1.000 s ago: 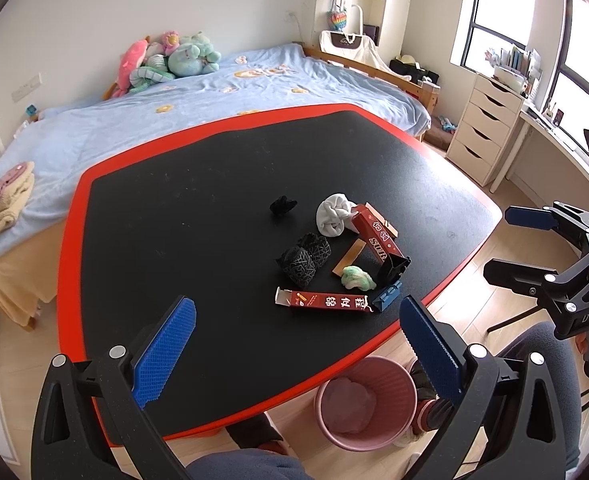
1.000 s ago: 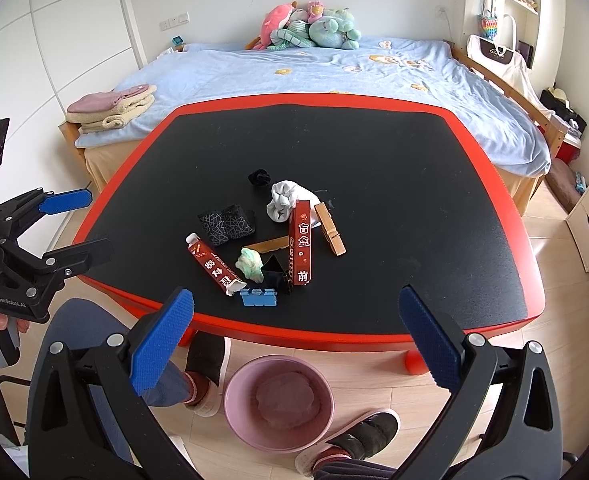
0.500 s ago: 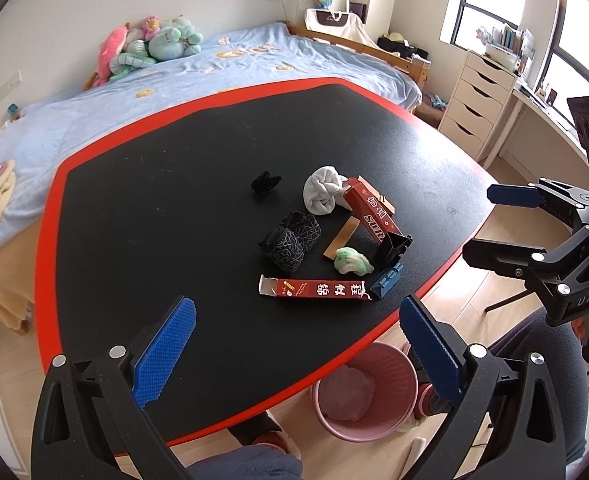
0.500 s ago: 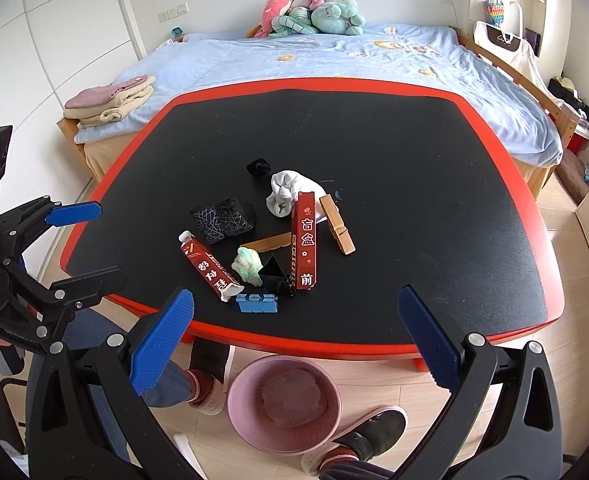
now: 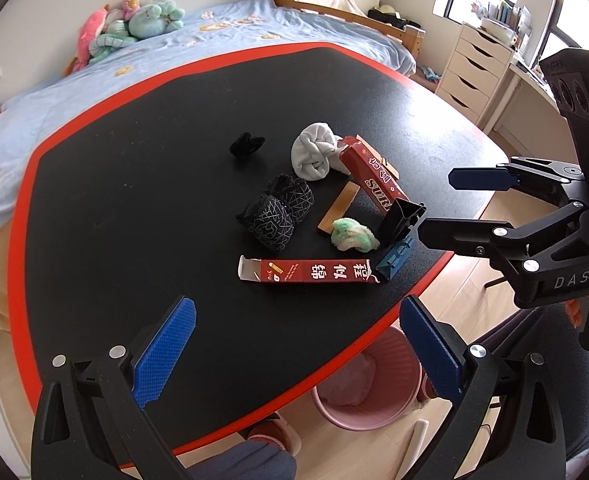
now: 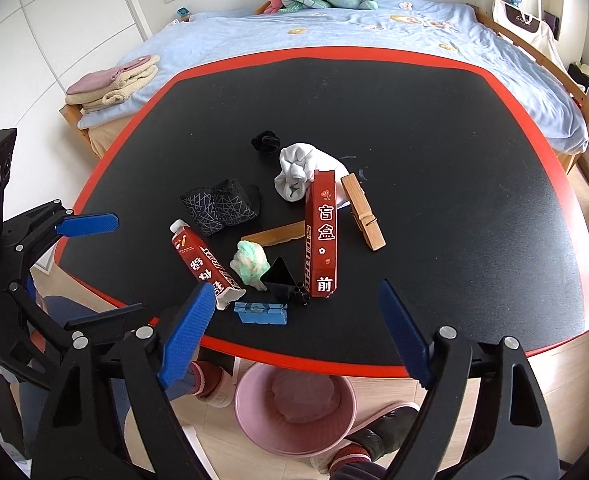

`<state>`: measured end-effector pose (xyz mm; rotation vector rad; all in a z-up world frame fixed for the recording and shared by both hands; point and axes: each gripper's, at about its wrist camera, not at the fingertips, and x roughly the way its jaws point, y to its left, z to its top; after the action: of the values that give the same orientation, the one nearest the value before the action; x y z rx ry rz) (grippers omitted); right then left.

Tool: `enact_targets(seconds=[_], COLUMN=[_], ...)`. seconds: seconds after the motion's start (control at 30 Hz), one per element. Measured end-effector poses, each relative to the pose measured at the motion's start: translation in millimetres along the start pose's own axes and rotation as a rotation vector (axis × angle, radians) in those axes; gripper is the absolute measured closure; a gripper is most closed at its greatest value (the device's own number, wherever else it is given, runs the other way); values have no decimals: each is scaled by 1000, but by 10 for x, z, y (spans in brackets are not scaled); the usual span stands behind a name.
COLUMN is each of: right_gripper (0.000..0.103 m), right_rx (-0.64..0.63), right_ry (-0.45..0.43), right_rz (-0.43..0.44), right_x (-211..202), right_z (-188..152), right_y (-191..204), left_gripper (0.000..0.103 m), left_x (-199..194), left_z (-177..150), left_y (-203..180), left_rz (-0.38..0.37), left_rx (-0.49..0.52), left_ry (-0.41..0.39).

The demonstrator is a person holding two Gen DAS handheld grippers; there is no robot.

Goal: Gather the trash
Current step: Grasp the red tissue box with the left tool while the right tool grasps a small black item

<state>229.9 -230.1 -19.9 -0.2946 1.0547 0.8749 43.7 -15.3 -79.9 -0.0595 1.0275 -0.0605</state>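
Observation:
Trash lies in a heap near the front edge of the black table (image 6: 434, 168). It holds two red cartons (image 6: 323, 236) (image 5: 314, 271), a green-white paper wad (image 6: 250, 263) and a white cloth ball (image 6: 294, 168). My right gripper (image 6: 296, 288) hovers above the heap's near end and its jaws are closing. No pad touches anything. A blue clip (image 6: 260, 313) and a black triangular piece (image 6: 280, 276) lie below the gap. My left gripper (image 5: 296, 306) is open and empty, over bare table short of the lying carton. A pink bin (image 6: 294, 412) stands on the floor under the table edge.
Rolled black patterned socks (image 5: 276, 212), a small black scrap (image 5: 246, 145), a wooden clothespin (image 6: 363, 211) and a wooden strip (image 6: 274, 233) share the heap. A bed (image 6: 354, 28) runs behind the table. White drawers (image 5: 474, 72) stand at the right. A person's slippered feet (image 6: 210, 380) flank the bin.
Both grippers have come down and closer to the table, so the heap looks larger. The right gripper's fingers have drawn nearer to each other. No object has moved.

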Motion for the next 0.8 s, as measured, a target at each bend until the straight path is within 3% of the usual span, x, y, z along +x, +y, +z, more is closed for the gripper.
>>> enact_targets(seconds=[0.67,0.8], right_gripper=[75,76], right_rx=[-6,-11], right_ry=[32,29], right_rz=[33,36], right_x=[210,223], right_z=[42,46], right_y=[-31,-29], left_gripper=[5,5], left_x=[311,370], left_z=[112,118], left_y=[-61,-59], left_rz=[-28,-14], left_rx=[4,0], left_ry=[22,29])
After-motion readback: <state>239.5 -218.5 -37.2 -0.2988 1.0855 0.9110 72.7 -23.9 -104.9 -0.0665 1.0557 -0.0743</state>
